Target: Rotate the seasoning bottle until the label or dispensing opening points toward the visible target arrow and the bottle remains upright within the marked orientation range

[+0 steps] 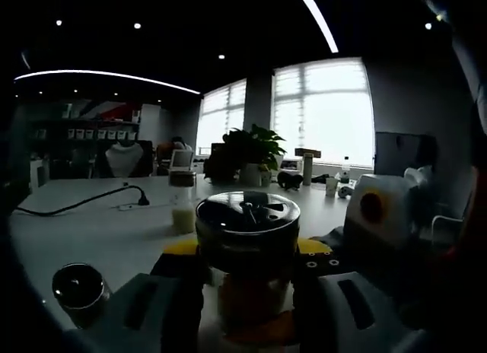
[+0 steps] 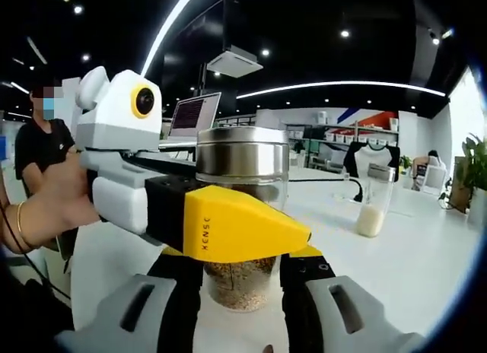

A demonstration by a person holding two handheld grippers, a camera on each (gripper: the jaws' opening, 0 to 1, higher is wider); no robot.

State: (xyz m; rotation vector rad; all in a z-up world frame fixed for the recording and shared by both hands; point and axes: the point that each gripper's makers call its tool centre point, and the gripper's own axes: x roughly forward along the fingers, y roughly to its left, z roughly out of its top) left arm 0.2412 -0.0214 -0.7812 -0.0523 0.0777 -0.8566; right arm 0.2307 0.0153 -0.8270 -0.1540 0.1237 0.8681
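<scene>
The seasoning bottle (image 1: 247,224) stands upright on the white table (image 1: 99,231). It is a clear jar, and its dark lid shows dispensing slots on top. In the right gripper view the seasoning bottle (image 2: 242,281) has a steel lid and brown grains inside. My left gripper (image 1: 247,254) is shut on it, a jaw pressed to each side. That left gripper (image 2: 228,225) reaches in from the left, one yellow jaw lying across the glass. My right gripper (image 2: 242,258) also clasps the jar low down, and the right gripper's white body (image 1: 380,208) sits just right of the bottle.
A second bottle with pale contents (image 1: 183,208) (image 2: 371,208) stands farther back on the table. A small steel-lidded jar (image 1: 80,288) sits near the left. A black cable (image 1: 84,202) and a potted plant (image 1: 247,151) lie beyond. A person's hand (image 2: 53,201) holds the left gripper.
</scene>
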